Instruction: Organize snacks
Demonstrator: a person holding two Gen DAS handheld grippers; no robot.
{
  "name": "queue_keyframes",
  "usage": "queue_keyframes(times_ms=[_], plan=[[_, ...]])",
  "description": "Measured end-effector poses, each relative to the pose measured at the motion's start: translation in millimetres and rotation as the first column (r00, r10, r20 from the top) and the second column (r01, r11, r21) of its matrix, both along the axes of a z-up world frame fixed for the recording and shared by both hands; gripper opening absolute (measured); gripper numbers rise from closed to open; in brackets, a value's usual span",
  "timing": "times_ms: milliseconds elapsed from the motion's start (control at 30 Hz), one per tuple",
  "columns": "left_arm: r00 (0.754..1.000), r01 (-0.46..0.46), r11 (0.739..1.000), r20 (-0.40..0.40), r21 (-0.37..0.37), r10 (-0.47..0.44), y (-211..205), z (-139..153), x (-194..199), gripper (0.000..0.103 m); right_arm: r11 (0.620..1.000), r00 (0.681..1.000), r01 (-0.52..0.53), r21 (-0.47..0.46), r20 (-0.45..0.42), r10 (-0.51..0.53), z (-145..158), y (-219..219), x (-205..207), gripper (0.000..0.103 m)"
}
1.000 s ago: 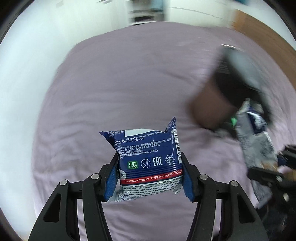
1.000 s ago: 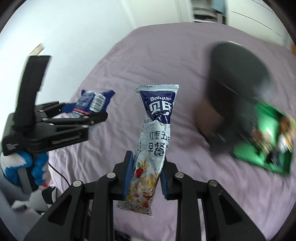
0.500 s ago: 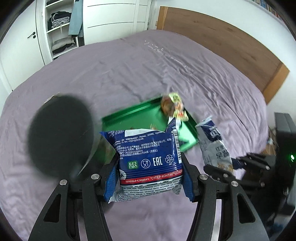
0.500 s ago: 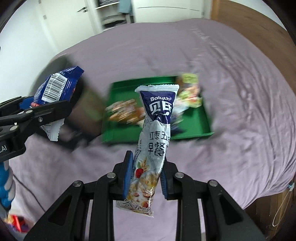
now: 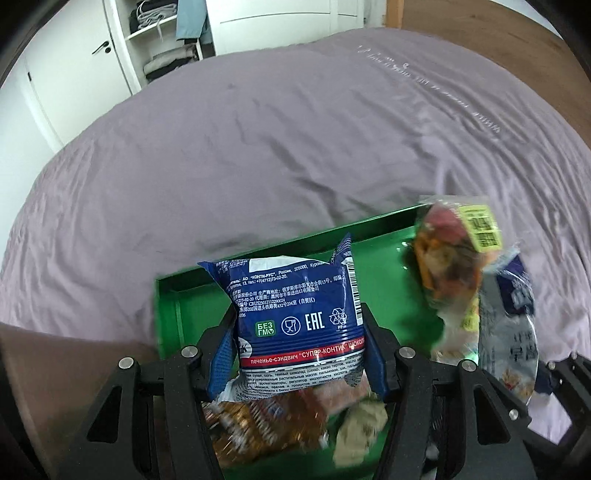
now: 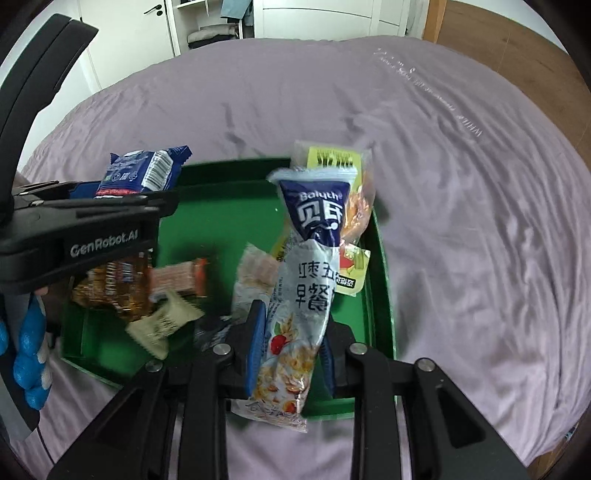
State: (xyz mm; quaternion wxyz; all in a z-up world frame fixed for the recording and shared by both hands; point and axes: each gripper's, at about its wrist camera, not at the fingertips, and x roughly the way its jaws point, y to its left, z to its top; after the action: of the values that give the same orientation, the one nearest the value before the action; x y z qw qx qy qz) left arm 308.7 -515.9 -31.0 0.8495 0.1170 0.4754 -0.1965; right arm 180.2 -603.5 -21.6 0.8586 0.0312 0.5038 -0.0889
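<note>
My left gripper (image 5: 297,354) is shut on a blue cookie sandwich packet (image 5: 295,317) and holds it above the green tray (image 5: 258,254). It also shows in the right wrist view (image 6: 142,173), at the left. My right gripper (image 6: 291,347) is shut on a long blue and silver cereal bar packet (image 6: 306,280), upright above the tray's (image 6: 380,273) right half. That bar shows at the right of the left wrist view (image 5: 509,332). Several snacks lie in the tray: an orange packet (image 6: 110,284), a cream wrapper (image 6: 162,321) and a yellow-labelled bag (image 6: 343,173).
The tray lies on a bed with a lilac sheet (image 6: 461,177). A wooden headboard (image 6: 495,33) is at the far right. White wardrobes with open shelves (image 5: 162,44) stand behind the bed. A blue-gloved hand (image 6: 26,343) holds the left gripper.
Both grippers have swung round over the bed and come down close over the green tray, each still holding its packet. The dark round object seen earlier has left view.
</note>
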Motion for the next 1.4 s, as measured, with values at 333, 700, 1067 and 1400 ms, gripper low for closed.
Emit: queue_keyframes(times_ms=[333,700,1067,1400], plan=[[1.000,-0.009,1.000,0.025,-0.026,0.010,4.2,-18.8,-4.4,0.055,1.000,0.998,-0.001,-0.001,0.060,0.001,-17.3,-9.8,-7.2,0.021],[0.993,-0.007,0.997,0.119,-0.079,0.016,16.7,-1.4,-19.1,0.060,1.000,0.987,-0.003,-0.014,0.159,0.005,-0.4,-4.7,-21.2,0.068],[0.985,0.024,0.981,0.172,-0.191,0.009,45.3,38.5,-73.9,0.067,0.998,0.976,0.019,-0.064,0.218,-0.004,30.1,6.0,-68.6,0.071],[0.988,0.040,0.967,0.151,-0.253,-0.001,86.0,54.5,-155.9,0.078,0.996,0.983,0.013,-0.087,0.183,0.003,24.9,29.6,-137.5,0.075]])
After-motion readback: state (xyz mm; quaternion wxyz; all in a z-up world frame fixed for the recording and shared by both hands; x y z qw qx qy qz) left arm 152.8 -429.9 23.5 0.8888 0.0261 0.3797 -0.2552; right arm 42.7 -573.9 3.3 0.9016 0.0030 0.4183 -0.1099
